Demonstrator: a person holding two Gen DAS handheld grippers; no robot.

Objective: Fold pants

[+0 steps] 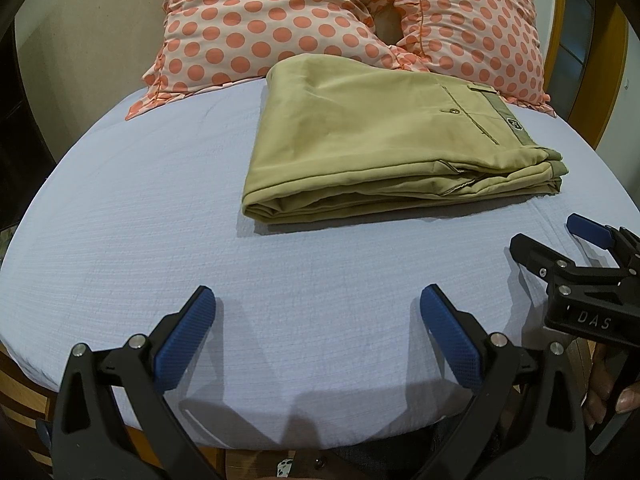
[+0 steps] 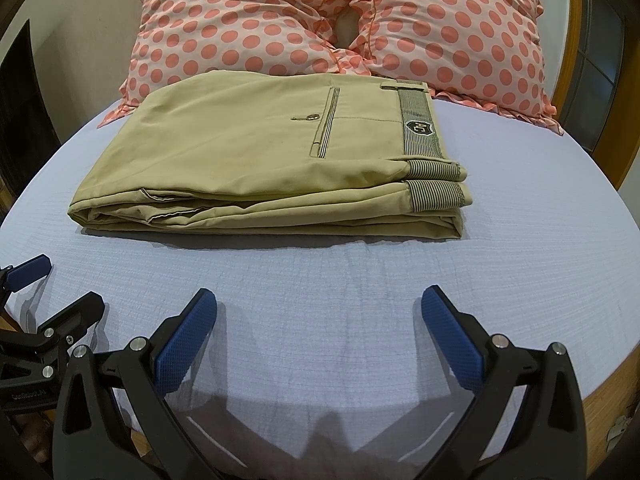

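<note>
Left wrist view, folded pants (image 1: pixel 384 140) on bed (image 1: pixel 120 240), both tools spread empty.

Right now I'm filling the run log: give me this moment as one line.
khaki cotton pants: folded, on pale blue bedsheet | left tongs: open, empty | right tongs: open, empty

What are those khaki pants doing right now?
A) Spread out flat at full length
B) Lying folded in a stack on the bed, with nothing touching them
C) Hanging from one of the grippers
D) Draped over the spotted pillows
B: the pants lie in a layered stack on the blue sheet, in front of the polka-dot pillows, while the left gripper and right gripper are open and short of them.
</note>
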